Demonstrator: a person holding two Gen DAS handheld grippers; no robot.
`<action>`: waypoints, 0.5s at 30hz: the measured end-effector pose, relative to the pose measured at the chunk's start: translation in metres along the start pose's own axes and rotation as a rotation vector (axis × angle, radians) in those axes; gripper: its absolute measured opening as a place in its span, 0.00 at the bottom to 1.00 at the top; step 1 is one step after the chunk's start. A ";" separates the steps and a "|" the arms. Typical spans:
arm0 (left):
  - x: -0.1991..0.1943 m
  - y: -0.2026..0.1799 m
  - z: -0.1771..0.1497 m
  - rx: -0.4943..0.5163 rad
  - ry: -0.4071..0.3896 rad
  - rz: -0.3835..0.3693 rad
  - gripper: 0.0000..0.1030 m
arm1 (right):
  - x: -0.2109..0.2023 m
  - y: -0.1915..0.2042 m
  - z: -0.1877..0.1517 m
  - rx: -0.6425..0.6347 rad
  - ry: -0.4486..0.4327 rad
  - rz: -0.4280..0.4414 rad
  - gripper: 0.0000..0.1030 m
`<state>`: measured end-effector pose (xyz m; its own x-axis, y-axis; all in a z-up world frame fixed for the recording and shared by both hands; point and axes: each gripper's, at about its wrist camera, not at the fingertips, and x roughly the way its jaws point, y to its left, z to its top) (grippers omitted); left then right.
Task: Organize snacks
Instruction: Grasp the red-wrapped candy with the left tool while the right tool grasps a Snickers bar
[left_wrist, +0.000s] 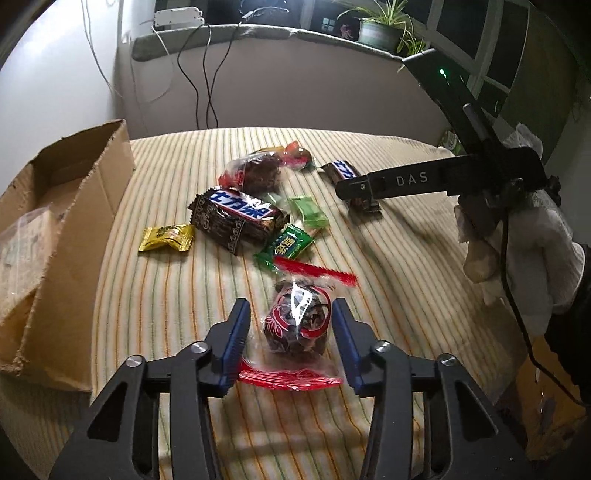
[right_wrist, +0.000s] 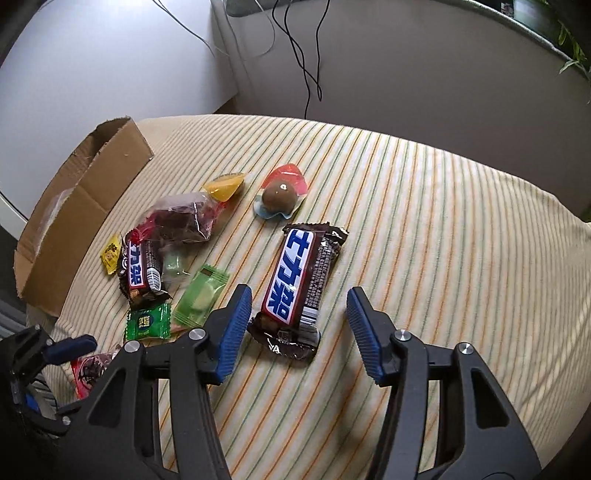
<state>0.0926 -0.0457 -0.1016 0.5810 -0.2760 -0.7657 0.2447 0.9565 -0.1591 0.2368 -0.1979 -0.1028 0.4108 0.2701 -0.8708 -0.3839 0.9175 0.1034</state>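
Snacks lie scattered on a striped cloth (left_wrist: 184, 280). My left gripper (left_wrist: 291, 314) stands open around a clear packet of dark pieces with red ends (left_wrist: 295, 325), with a small gap at the left pad. The same packet (right_wrist: 88, 373) and the left gripper (right_wrist: 70, 349) show at the lower left of the right wrist view. My right gripper (right_wrist: 298, 299) is open astride a brown chocolate bar with a blue label (right_wrist: 295, 280); the bar sits close to the left pad and well clear of the right one. From the left wrist view, the right gripper (left_wrist: 358, 192) covers that bar (left_wrist: 343, 170).
An open cardboard box (left_wrist: 85, 206) (right_wrist: 92, 184) stands at the left edge. Mid-cloth lie a second chocolate bar (left_wrist: 240, 218), a yellow candy (left_wrist: 166, 238), green candies (left_wrist: 288, 245), another dark packet (left_wrist: 258, 171) and a chocolate ball (right_wrist: 279, 197). A gloved hand (left_wrist: 517, 258) holds the right gripper.
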 end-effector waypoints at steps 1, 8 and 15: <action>0.001 0.000 0.000 0.000 -0.001 -0.004 0.38 | 0.002 0.001 0.001 -0.001 0.003 -0.002 0.53; 0.001 -0.001 0.000 0.006 -0.008 -0.009 0.33 | 0.009 0.003 0.007 -0.004 0.016 -0.010 0.41; 0.000 -0.001 -0.001 0.001 -0.018 -0.009 0.32 | 0.011 0.004 0.010 -0.008 0.030 -0.016 0.30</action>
<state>0.0917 -0.0464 -0.1019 0.5926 -0.2867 -0.7528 0.2507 0.9538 -0.1658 0.2481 -0.1889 -0.1067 0.3924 0.2461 -0.8863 -0.3844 0.9193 0.0850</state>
